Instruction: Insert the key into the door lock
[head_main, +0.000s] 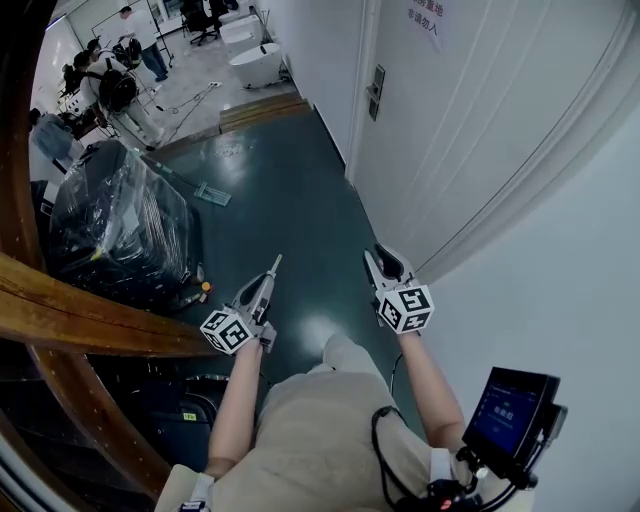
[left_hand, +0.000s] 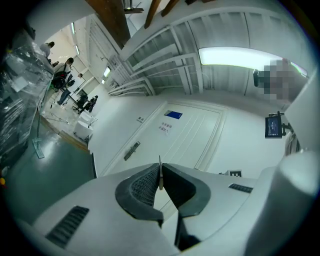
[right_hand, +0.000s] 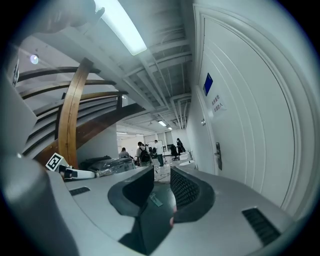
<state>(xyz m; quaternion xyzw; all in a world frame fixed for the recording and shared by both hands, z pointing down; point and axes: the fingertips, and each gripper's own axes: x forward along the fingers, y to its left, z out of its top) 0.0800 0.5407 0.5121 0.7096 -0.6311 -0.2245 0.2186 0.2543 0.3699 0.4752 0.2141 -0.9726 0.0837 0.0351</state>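
Left tool clamped on the key, both tools held level, well apart from the lock.

The left tool (head_main: 266, 280) has its jaws pressed together on the key (left_hand: 160, 166), whose thin blade stands on edge between the pads and sticks out past them. The right tool (right_hand: 162, 173) is just beside it, jaws apart with nothing between them. Ahead and to the right is a white panelled door (head_main: 480, 130) with its lock (head_main: 375, 92) on the far edge and printed notices higher up. Below is a dark green floor (head_main: 290, 200). At the left are a plastic-wrapped load (head_main: 115, 225) and a curved wooden beam (head_main: 60, 300). People (head_main: 120, 70) stand far down the room.
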